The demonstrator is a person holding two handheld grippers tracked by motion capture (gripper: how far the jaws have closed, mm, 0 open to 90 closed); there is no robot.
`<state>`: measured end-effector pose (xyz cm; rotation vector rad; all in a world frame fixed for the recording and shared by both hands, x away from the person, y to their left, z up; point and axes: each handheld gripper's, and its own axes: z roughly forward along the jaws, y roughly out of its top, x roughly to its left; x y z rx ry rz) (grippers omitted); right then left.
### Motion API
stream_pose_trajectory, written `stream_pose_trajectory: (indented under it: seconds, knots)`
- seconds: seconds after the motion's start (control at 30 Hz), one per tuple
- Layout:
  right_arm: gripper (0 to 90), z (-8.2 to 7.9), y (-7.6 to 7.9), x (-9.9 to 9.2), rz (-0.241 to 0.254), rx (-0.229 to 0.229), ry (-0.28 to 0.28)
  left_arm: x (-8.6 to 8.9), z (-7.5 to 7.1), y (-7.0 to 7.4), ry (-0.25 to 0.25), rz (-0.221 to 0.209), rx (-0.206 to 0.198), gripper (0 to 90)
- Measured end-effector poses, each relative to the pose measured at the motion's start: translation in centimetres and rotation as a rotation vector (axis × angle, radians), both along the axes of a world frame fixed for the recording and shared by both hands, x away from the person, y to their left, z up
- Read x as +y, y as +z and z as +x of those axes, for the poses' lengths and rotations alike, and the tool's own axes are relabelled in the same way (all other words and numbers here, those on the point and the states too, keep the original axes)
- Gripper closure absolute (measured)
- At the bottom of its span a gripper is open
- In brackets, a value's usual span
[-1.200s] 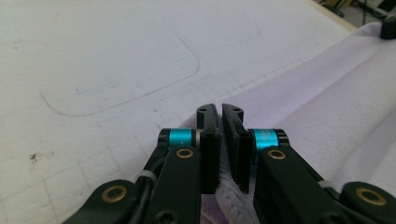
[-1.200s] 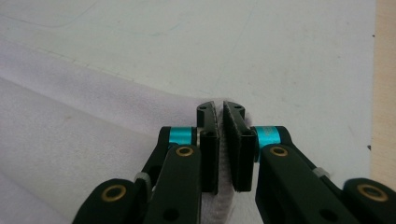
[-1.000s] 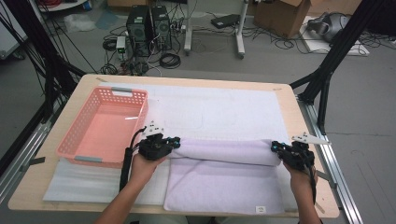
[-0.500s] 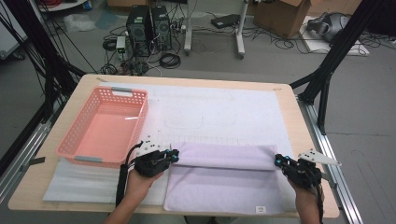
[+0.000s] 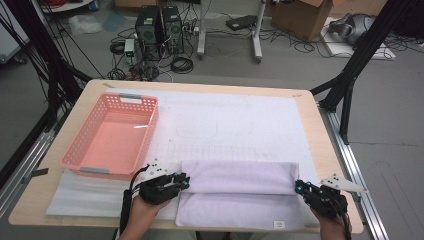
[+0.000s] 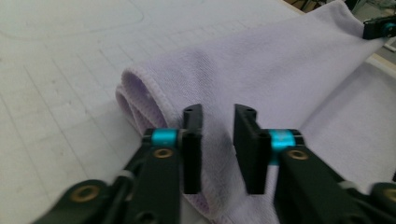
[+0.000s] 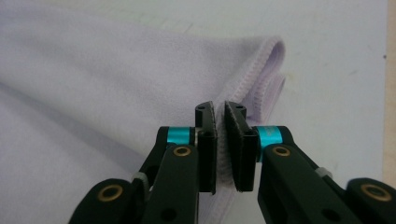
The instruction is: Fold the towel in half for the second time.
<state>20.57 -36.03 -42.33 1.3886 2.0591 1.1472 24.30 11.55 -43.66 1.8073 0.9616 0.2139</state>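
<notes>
A lavender towel (image 5: 235, 192) lies folded on the white mat, its upper layer drawn over the lower one toward the near edge. My left gripper (image 5: 184, 181) sits at the towel's left end. In the left gripper view the towel (image 6: 280, 79) lies behind the left gripper (image 6: 218, 112), whose jaws have just been opening; a clear gap shows and the pads do not press the cloth. My right gripper (image 5: 300, 187) is at the towel's right end. In the right gripper view the right gripper (image 7: 219, 108) has just eased slightly but still pinches the stitched hem of the towel (image 7: 93, 93).
An empty pink basket (image 5: 150, 130) stands at the left of the table (image 5: 312, 125), close to my left hand. A white mat (image 5: 225, 120) covers the middle. Cables, computer towers and boxes lie on the floor beyond the far edge.
Both hands have come toward the near edge, pulling the towel's top layer over the lower one. The left jaws have parted from the cloth.
</notes>
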Motion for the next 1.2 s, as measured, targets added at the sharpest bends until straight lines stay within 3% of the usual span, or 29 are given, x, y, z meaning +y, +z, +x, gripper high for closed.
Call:
stream_pose_trajectory:
  seconds: [0.07, 0.17, 0.3, 0.4, 0.5, 0.6, 0.67, 0.97, 1.2]
  knots:
    - [69.2, -0.2, 0.0, -0.1, 0.001, 0.004, -0.008, 0.4, 0.0, 0.1, 0.038, -0.016, 0.015, 53.7]
    - [60.6, -0.4, 0.6, -0.5, 0.048, -0.018, -0.037, 1.0, 0.1, 0.3, 0.077, -0.030, 0.020, 49.2]
    - [57.7, 0.1, 1.4, -0.6, 0.060, -0.048, -0.066, 1.0, 1.1, 0.4, 0.099, -0.052, 0.043, 47.9]
    - [57.1, 1.4, 1.4, -0.1, 0.040, -0.036, -0.069, 0.4, 1.9, 0.1, 0.089, -0.035, 0.083, 48.8]
    - [62.7, 2.7, 0.9, 0.4, 0.016, -0.008, -0.080, -0.2, 2.1, -0.2, 0.074, -0.003, 0.114, 55.1]
    - [83.4, 3.2, 0.5, 0.7, 0.001, 0.004, -0.072, -0.5, 1.7, -0.2, 0.068, 0.043, 0.085, 78.2]
    - [86.1, 2.9, 0.4, 0.7, -0.001, -0.001, -0.061, -0.3, 1.4, -0.1, 0.059, 0.041, 0.072, 86.1]
    - [86.8, -0.3, 1.2, -0.5, 0.043, -0.041, -0.031, 1.1, -0.8, 0.8, 0.025, -0.015, 0.047, 84.4]
    - [86.8, -2.4, 1.0, -1.3, 0.055, -0.028, -0.009, 2.2, -2.8, 0.7, -0.001, -0.014, 0.038, 86.2]
